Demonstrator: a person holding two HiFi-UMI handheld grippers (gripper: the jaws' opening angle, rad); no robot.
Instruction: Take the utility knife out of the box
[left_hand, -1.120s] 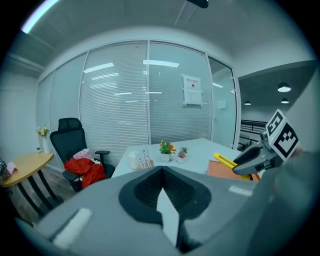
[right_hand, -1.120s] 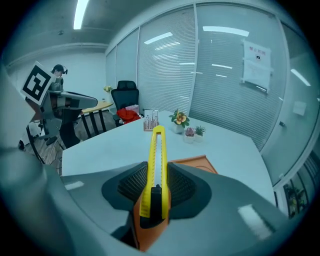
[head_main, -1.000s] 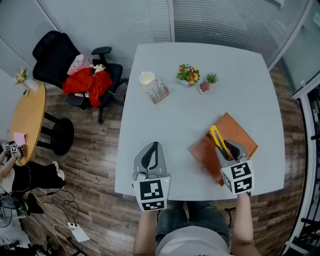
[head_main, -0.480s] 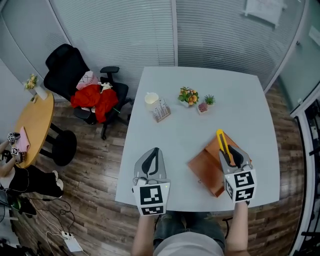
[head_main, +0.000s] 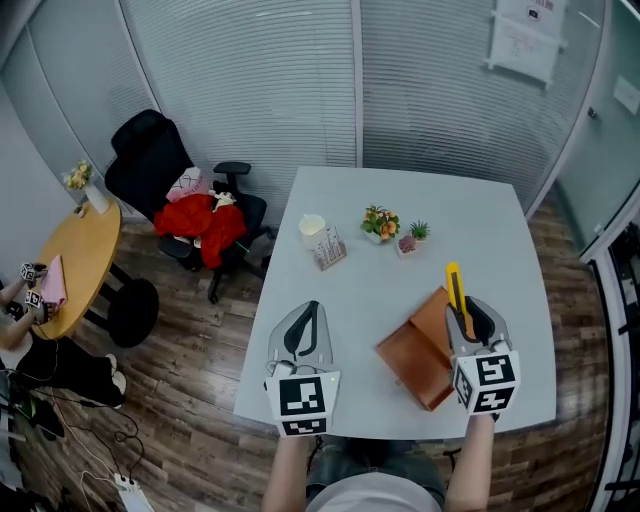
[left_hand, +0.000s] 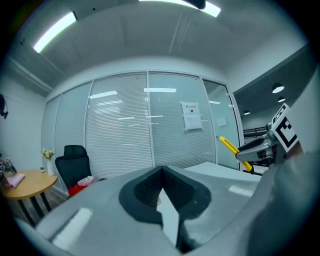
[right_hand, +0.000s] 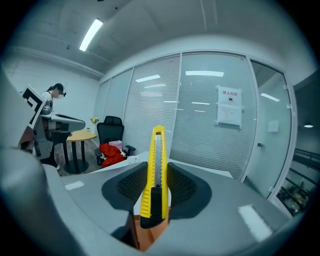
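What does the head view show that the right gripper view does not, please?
Only the head view: the potted plants, and the whole brown box open on the white table. Only the right gripper view: the ceiling light and the right tool clamping the yellow utility knife from both sides. Both: that knife, the black chair.

The right gripper (head_main: 470, 306) is over the near right part of the pale grey square table (head_main: 480, 210), clamped on a yellow plastic utility knife (head_main: 455, 285) whose far end points away past the open brown box (head_main: 415, 352) lying below. The left gripper (head_main: 307, 306) is over the table's near left edge, jaws together with nothing between them. Farther back stand a cream cup (head_main: 312, 226), a small card holder (head_main: 328, 248) and three little potted plants (head_main: 380, 222)
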